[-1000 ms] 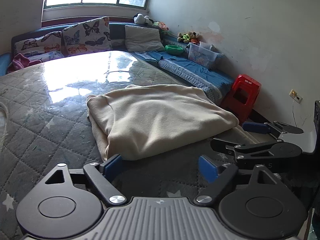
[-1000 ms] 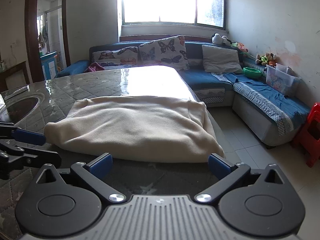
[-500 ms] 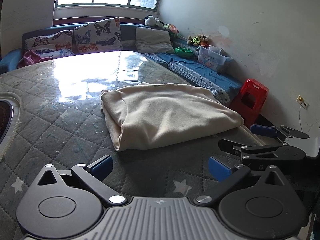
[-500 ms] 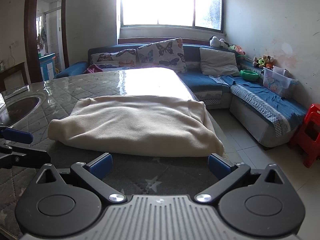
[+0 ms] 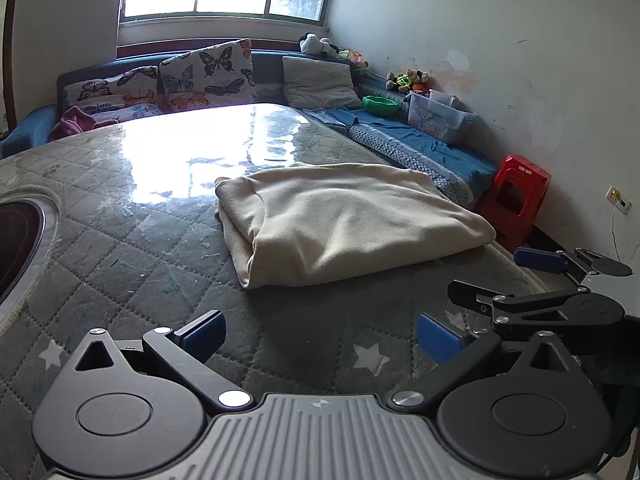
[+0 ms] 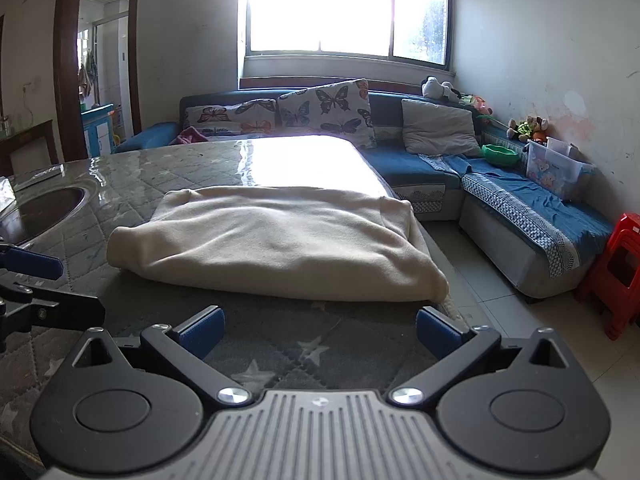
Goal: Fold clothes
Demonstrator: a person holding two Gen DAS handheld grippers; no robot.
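Here, going from the left, a round dark inset (image 5: pixel 16 240) sits sunk into the quilted grey surface (image 5: pixel 132 248), whose clear cover shines white under the window (image 6: pixel 344 8). The left claw (image 5: pixel 320 334) hangs low over the near part of that surface with its blue pads (image 5: pixel 202 334) spread wide apart and nothing between them. Ahead of it, in the middle of the surface, lies the folded cream garment (image 5: pixel 344 220), a thick soft bundle with its rounded fold toward the claws and its right side near the surface's edge. No object lies on the bare strip between either claw and the garment. The right claw (image 6: pixel 318 330) hovers beside the left one, pads (image 6: pixel 438 332) likewise wide apart and empty. Behind the surface runs a blue corner sofa (image 6: pixel 520 216) with butterfly cushions (image 6: pixel 328 110), a grey pillow (image 6: pixel 438 130), soft toys (image 6: pixel 526 126), a green bowl (image 6: pixel 498 154) and a clear plastic box (image 6: pixel 554 166). Farthest right, a red stool (image 6: pixel 618 274) stands on the tiled floor by the wall.
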